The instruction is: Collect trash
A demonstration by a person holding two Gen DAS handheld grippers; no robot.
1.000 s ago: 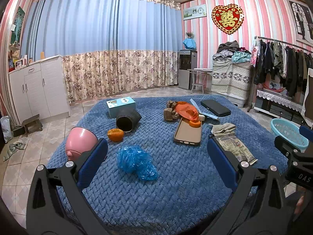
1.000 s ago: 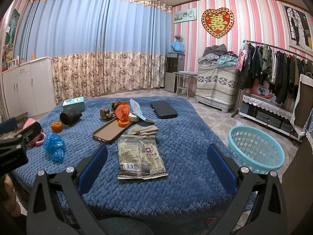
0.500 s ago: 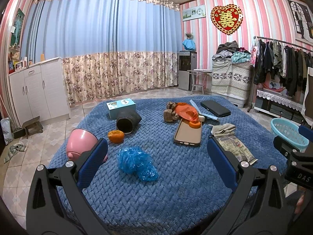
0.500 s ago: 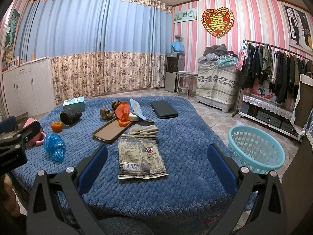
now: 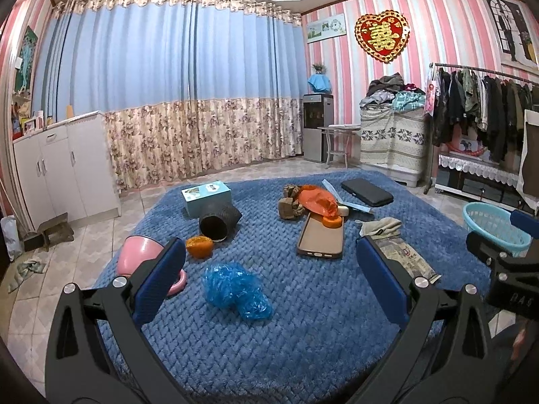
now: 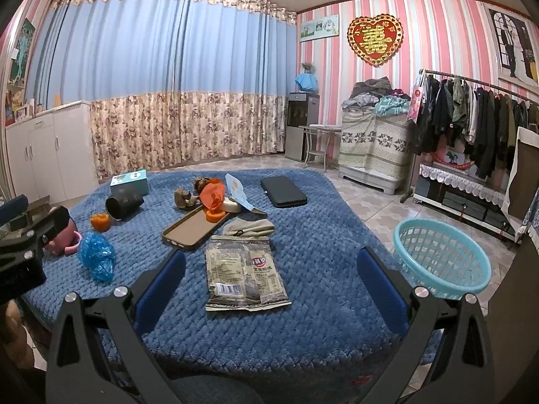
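Observation:
A crumpled blue plastic bag [image 5: 235, 289] lies on the blue blanket [image 5: 320, 336] just ahead of my open, empty left gripper [image 5: 269, 279]. A flat snack wrapper [image 6: 244, 274] lies between the fingers of my open, empty right gripper [image 6: 269, 279]; it also shows in the left wrist view [image 5: 406, 257]. An orange plastic bag [image 6: 213, 195], orange peel [image 5: 199, 245], brown scraps [image 6: 184, 198] and a beige cloth [image 6: 251, 226] lie further back. A turquoise basket [image 6: 441, 257] stands on the floor to the right.
On the blanket also lie a phone case [image 5: 321, 239], a black cup on its side [image 5: 219, 220], a teal box [image 5: 206, 195], a black wallet [image 5: 367, 192] and a pink cup [image 5: 139, 257]. A cabinet [image 5: 64, 168] stands left, a clothes rack [image 6: 471, 114] right.
Both grippers stay open and nearly still. The left wrist view has shifted very slightly.

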